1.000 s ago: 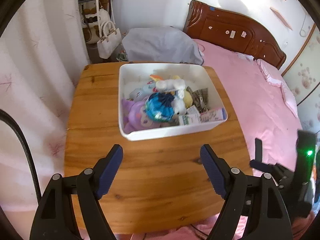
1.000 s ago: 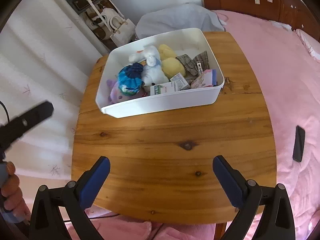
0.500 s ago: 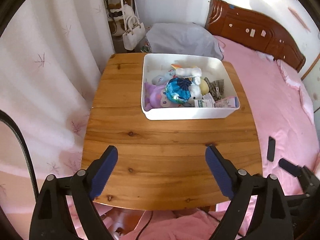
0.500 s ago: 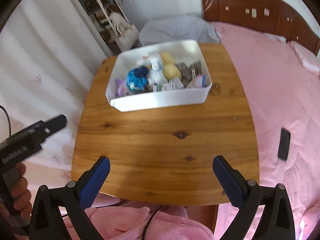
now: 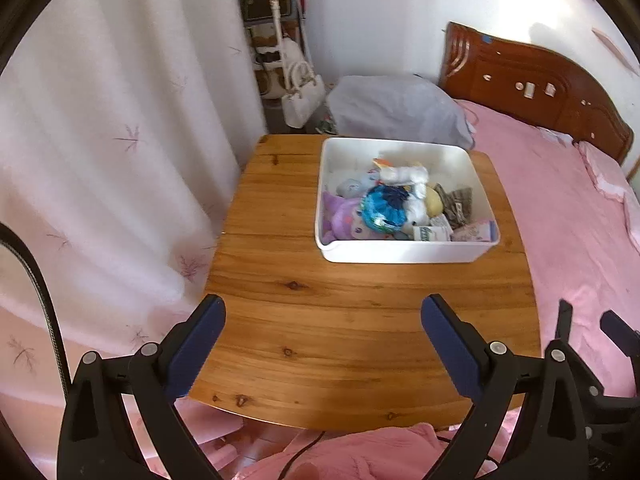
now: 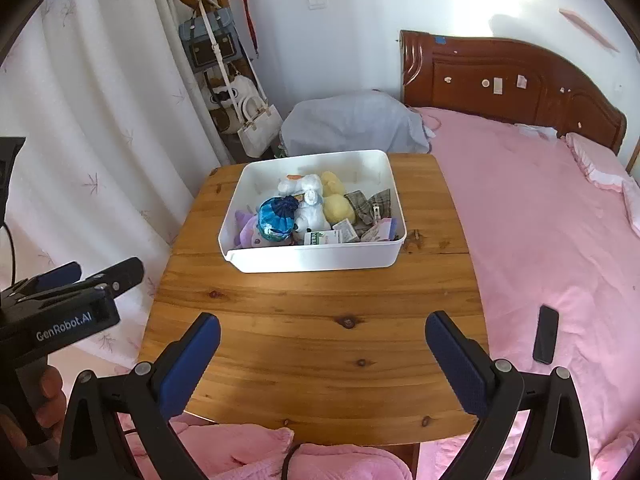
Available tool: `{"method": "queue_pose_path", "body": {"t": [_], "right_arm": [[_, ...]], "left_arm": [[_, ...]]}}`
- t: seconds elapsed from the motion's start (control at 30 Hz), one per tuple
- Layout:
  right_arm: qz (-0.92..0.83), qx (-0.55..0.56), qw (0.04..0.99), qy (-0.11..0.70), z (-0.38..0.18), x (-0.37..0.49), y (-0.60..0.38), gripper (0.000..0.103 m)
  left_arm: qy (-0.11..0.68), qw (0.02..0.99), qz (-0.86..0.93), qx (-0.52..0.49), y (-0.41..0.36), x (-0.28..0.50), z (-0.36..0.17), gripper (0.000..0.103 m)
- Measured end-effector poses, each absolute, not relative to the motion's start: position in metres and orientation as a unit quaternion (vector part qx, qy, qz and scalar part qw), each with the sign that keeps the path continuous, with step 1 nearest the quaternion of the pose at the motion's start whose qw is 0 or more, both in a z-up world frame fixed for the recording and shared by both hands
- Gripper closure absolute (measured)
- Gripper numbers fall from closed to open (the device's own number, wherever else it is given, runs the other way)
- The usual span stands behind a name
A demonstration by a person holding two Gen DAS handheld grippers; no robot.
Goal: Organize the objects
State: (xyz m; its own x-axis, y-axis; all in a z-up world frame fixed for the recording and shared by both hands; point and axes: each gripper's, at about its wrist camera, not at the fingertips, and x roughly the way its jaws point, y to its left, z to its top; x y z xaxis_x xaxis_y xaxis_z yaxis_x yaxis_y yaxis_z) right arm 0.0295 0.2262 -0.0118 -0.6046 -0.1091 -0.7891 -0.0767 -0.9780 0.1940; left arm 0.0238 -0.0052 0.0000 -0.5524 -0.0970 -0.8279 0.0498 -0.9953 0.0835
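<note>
Holding plush toys [image 6: 308,208], possibly small cartons: white bin [image 6: 316,258] on table [image 6: 320,336].

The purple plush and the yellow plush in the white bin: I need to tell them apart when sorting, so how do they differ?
The purple plush lies at the bin's left near corner, while the yellow plush sits toward the middle and further back. The purple plush is partly covered by the blue ball; the yellow plush is mostly exposed, next to the white plush. Both are soft toys resting inside the white bin.
</note>
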Motion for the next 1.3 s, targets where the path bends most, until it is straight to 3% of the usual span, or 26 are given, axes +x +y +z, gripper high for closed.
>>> {"method": "queue_pose_path", "body": {"t": [1.3], "right_arm": [[-0.882, 0.462, 0.026, -0.09, -0.025, 0.003, 0.224, 0.0]], "left_arm": [[-0.047, 0.031, -0.905, 0.421, 0.016, 0.023, 0.013, 0.004]]}}
